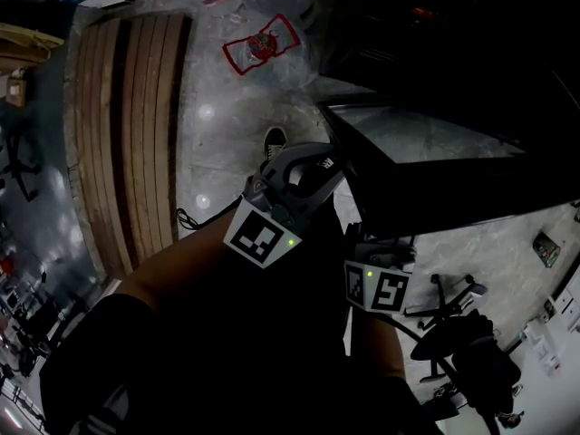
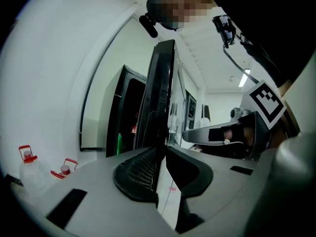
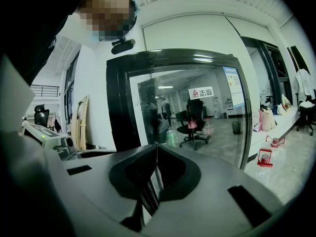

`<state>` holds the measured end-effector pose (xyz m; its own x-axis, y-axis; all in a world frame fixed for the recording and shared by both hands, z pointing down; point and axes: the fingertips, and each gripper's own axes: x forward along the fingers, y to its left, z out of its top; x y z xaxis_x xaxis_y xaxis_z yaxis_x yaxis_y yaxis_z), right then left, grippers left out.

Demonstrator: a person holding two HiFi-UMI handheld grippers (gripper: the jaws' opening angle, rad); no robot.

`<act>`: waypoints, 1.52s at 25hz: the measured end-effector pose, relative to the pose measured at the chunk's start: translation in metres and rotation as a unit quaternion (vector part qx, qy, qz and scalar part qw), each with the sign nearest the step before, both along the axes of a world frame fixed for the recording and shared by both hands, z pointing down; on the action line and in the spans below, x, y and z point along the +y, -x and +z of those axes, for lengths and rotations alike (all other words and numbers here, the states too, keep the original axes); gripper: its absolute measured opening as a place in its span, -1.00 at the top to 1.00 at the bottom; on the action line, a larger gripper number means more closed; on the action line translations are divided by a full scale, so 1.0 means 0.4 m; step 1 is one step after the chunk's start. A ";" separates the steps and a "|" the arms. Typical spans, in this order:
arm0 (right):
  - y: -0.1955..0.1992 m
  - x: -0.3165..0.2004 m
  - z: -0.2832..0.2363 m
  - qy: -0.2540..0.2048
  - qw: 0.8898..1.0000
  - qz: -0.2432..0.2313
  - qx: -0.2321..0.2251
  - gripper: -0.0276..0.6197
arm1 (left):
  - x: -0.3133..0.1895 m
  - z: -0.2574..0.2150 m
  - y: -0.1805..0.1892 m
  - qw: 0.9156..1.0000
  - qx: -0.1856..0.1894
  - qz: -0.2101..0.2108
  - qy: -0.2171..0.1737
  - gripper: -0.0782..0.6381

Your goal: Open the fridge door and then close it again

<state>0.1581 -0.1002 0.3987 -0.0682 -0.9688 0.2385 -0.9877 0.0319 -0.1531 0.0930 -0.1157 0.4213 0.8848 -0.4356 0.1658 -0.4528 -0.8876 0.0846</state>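
The fridge door (image 1: 426,139), glass in a black frame, stands open. In the left gripper view it shows edge-on (image 2: 161,83) beside the black fridge body (image 2: 126,107), whose inside holds a green bottle (image 2: 119,143). My left gripper (image 1: 317,166) is shut on that door edge, which runs down between its pads (image 2: 140,174). The right gripper (image 3: 157,151) is shut with nothing in it and faces the glass pane (image 3: 192,107) from close by. In the head view only its marker cube (image 1: 376,288) shows, just below right of the left gripper.
Water jugs with red handles (image 1: 263,43) lie on the pale floor beyond the door, also in the gripper views (image 2: 27,157) (image 3: 265,157). A wooden slatted pallet (image 1: 127,125) lies to the left. An office chair (image 1: 453,333) stands at lower right. A shoe (image 1: 274,140) is near the door.
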 end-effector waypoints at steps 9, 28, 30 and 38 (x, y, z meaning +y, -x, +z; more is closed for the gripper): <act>0.011 0.003 -0.002 0.000 1.000 0.002 -0.003 0.87 | 0.002 0.002 0.006 1.000 0.000 0.000 0.006 0.61; -0.011 -0.020 0.035 0.013 0.999 0.017 -0.026 0.87 | -0.191 0.018 0.008 0.999 -0.013 -0.036 -0.017 0.52; -0.016 -0.030 0.037 0.015 0.999 0.015 -0.029 0.87 | -0.228 0.021 0.003 0.999 -0.008 -0.045 -0.007 0.51; -0.047 -0.064 0.049 0.019 0.999 0.015 -0.034 0.87 | -0.314 0.017 -0.022 0.997 0.006 -0.075 0.008 0.49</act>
